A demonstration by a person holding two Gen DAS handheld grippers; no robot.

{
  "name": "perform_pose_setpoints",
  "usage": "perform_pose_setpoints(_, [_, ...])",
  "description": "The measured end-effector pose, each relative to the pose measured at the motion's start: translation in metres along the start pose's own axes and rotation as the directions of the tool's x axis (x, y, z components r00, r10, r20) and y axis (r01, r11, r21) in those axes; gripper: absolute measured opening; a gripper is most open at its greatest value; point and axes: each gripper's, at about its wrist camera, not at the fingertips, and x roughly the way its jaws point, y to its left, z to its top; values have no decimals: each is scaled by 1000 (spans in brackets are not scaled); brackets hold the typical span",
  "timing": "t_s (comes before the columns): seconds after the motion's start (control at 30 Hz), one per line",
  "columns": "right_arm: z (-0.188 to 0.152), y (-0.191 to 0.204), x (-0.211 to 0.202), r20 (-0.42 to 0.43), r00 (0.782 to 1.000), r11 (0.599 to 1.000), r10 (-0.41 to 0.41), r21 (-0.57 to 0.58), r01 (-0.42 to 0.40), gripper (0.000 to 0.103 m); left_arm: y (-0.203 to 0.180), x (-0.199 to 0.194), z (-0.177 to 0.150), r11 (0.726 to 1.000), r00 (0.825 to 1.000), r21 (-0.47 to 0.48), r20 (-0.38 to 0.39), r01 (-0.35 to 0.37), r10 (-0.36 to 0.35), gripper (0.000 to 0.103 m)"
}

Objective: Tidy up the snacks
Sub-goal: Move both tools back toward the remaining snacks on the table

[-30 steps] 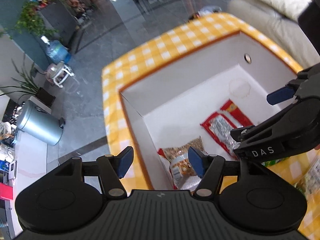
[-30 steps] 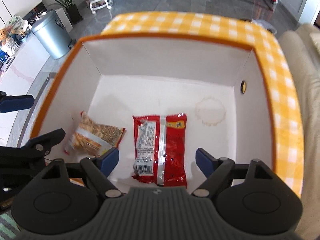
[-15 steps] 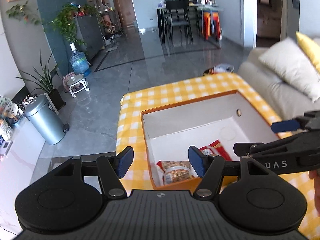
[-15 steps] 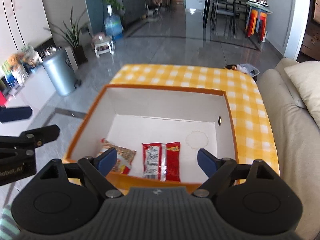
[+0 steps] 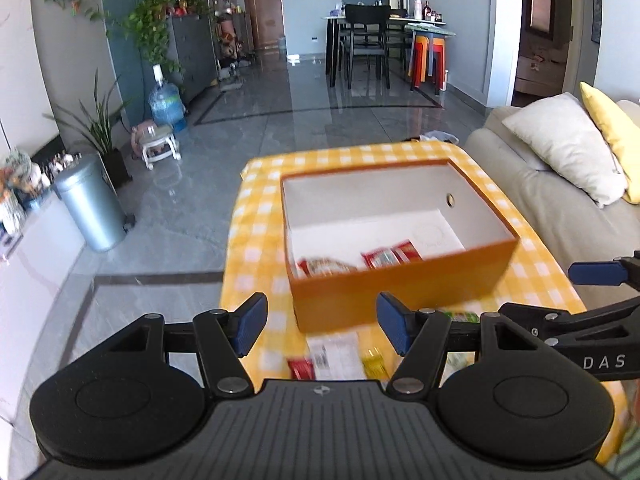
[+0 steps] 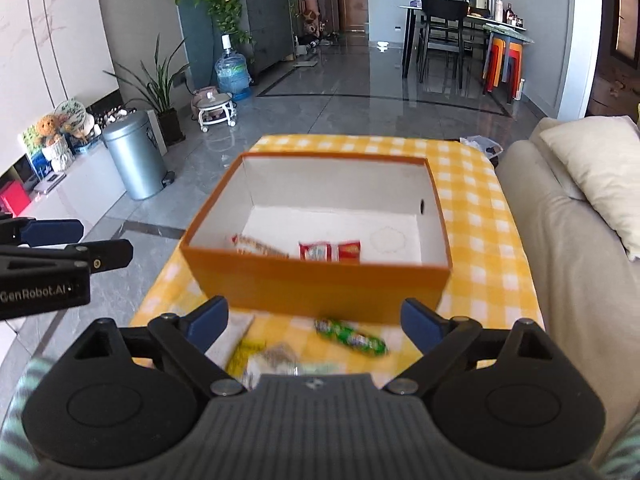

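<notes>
Snacks (image 6: 351,338) bear no legible print; left claw (image 6: 48,256) reads "GenRobot.AI".

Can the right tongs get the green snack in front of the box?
Probably yes. The green snack lies flat on the yellow checked cloth just ahead of the right tongs, whose jaws are wide open and empty. Nothing sits on top of it; the orange box stands behind it.

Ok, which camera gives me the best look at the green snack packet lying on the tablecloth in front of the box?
The right wrist view. There the green packet lies in full on the checked cloth, just in front of the orange box, with nothing covering it. In the left wrist view only a green sliver shows, mostly hidden behind that gripper's own finger.
</notes>
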Motion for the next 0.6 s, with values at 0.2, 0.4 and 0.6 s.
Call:
perform_pose_setpoints(0.2, [-37, 1, -18, -9, 1000, 1000, -3, -10, 3, 90, -4, -11, -34, 999, 999, -32, -35, 5, -6, 74])
perform_pose_setpoints(0.4, [-66, -2, -29, -3, 1000, 1000, -28, 9, 28, 89, -11, -12, -65, 997, 996, -69, -79, 39, -44, 70])
perform_pose_setpoints(0.6, [-85, -4, -23, -62, 997, 999, -39, 15, 40, 89, -17, -3, -87, 994, 987, -99, -150, 48, -63, 64])
